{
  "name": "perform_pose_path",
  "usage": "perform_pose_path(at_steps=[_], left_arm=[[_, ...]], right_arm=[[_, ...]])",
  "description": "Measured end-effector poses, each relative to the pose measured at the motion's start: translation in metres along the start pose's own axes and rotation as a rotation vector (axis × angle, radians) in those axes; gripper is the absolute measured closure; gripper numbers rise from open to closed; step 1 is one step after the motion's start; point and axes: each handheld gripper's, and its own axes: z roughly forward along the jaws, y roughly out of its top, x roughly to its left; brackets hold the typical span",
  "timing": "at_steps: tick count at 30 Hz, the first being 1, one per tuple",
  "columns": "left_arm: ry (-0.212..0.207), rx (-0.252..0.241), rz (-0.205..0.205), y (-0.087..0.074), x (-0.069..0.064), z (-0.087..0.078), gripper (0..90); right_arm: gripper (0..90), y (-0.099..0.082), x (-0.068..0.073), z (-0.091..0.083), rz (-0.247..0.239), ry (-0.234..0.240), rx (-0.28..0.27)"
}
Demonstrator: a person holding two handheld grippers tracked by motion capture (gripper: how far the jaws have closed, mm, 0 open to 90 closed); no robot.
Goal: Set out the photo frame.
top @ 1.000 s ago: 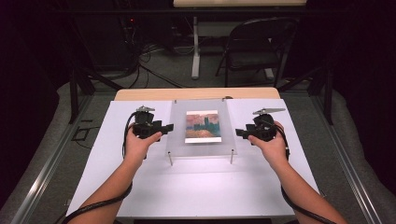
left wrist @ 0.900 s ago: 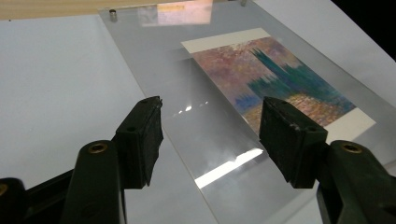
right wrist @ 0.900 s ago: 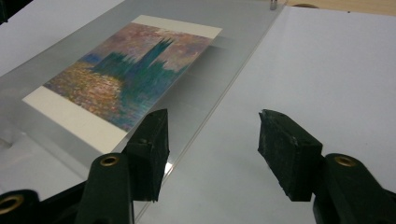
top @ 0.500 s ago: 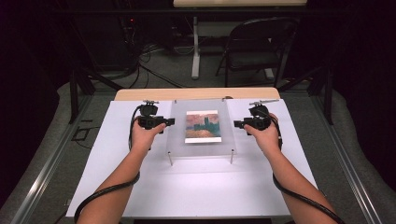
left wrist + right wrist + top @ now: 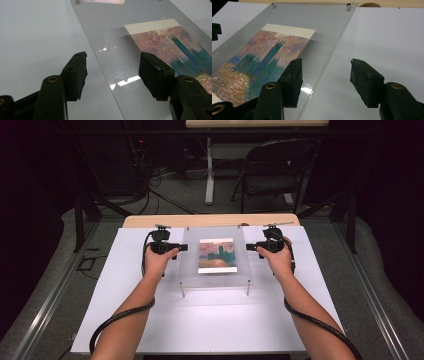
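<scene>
Both your left gripper [image 5: 184,248] and right gripper [image 5: 248,247] gape empty astride the clear panel's [image 5: 190,265] side edges; uneven closing could tilt it, sliding the print [image 5: 217,255].

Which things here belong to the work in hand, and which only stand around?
In the work: clear panel on metal standoffs, painted card on it, left gripper and right gripper, both open at its side edges.

Standing around: folding chair, floor cables.
</scene>
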Motion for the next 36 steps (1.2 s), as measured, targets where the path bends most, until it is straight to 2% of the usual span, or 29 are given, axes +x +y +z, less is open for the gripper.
perform_pose_path(at_steps=[6, 10, 18, 25, 28, 36], left_arm=[[0.001, 0.012, -0.016, 0.001, 0.001, 0.009, 39.0], [-0.01, 0.02, -0.028, 0.002, 0.0, 0.014, 38.8], [-0.03, 0.033, -0.043, -0.001, -0.005, 0.025, 38.4], [-0.036, 0.049, -0.066, -0.002, -0.003, 0.027, 36.2], [-0.039, 0.051, -0.072, -0.003, -0.003, 0.028, 35.3], [-0.059, 0.053, -0.094, -0.004, -0.001, 0.03, 34.1]], right_arm=[[42.1, 0.004, 0.002, 0.01, 0.001, -0.001, 0.021], [41.7, 0.005, 0.003, 0.015, 0.016, 0.015, 0.018], [40.7, 0.004, 0.005, 0.029, 0.047, 0.058, 0.059], [40.1, 0.003, 0.009, 0.035, 0.062, 0.084, 0.082], [39.3, 0.002, 0.011, 0.036, 0.051, 0.071, 0.087], [39.4, 0.002, 0.008, 0.038, 0.075, 0.08, 0.102]])
